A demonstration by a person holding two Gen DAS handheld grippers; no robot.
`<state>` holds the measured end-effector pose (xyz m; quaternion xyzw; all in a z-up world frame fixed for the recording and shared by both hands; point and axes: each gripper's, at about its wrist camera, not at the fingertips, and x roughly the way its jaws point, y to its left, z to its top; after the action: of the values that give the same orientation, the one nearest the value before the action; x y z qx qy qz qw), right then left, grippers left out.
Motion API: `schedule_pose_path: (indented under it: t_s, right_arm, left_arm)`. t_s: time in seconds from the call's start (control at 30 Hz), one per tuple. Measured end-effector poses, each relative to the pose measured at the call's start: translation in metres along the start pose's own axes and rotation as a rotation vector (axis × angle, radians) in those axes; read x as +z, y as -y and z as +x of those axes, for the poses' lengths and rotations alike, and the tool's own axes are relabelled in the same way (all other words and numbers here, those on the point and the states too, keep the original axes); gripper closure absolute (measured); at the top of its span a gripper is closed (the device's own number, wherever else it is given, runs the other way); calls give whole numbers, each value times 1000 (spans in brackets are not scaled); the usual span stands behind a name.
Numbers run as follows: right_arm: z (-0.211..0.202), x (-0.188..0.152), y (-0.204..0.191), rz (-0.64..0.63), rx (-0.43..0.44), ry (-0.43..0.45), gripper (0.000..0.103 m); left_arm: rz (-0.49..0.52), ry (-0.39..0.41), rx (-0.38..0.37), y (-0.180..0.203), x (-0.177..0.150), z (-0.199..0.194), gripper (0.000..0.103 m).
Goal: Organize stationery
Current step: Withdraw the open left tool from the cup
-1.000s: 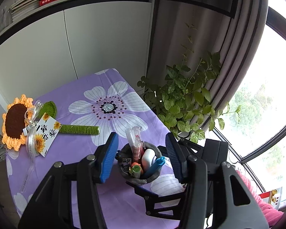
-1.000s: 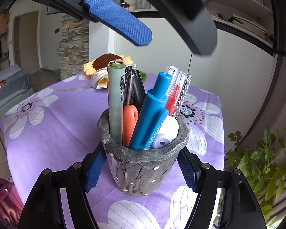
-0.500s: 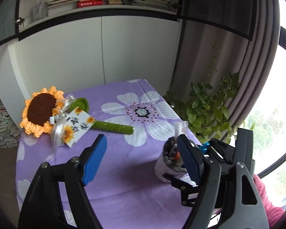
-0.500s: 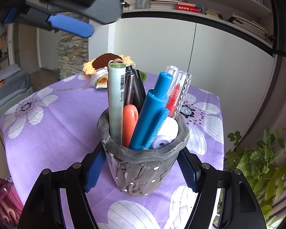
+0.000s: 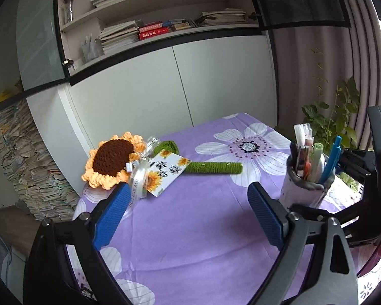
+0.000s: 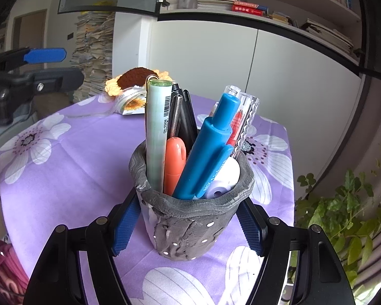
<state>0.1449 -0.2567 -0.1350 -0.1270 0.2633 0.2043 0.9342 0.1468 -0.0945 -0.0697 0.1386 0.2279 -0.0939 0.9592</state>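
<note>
Left wrist view: left gripper (image 5: 187, 214) has just been opening, fingers wide with nothing between, clear of the pen holder (image 5: 306, 185) at right. Right wrist view: right gripper (image 6: 187, 225) clamps the holder at centre, steadying it on the counter (image 6: 71, 178)

It looked like a home study — bookshelves (image 5: 165, 23) crammed with books above white cabinets (image 5: 144, 96), tall paper stacks (image 6: 93, 50) against the wall, a floral purple cloth (image 5: 203, 216) on the tabletop, a curtain (image 5: 355, 71) and a leafy houseplant (image 6: 343, 203) by the window
</note>
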Motion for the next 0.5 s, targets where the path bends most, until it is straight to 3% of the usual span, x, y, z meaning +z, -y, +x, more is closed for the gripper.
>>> schedule_pose_path:
  t_s: [0.27, 0.37, 0.5]
  right_arm:
    - [1, 1, -6, 23, -58, -22, 29]
    - [3, 1, -5, 62, -56, -40, 29]
    - [3, 1, -6, 103, -68, -45, 29]
  left_arm:
    - [-16, -12, -40, 0, -8, 2, 9]
    - [-36, -13, -40, -7, -11, 4, 3]
    - [-49, -4, -52, -14, -16, 4, 2]
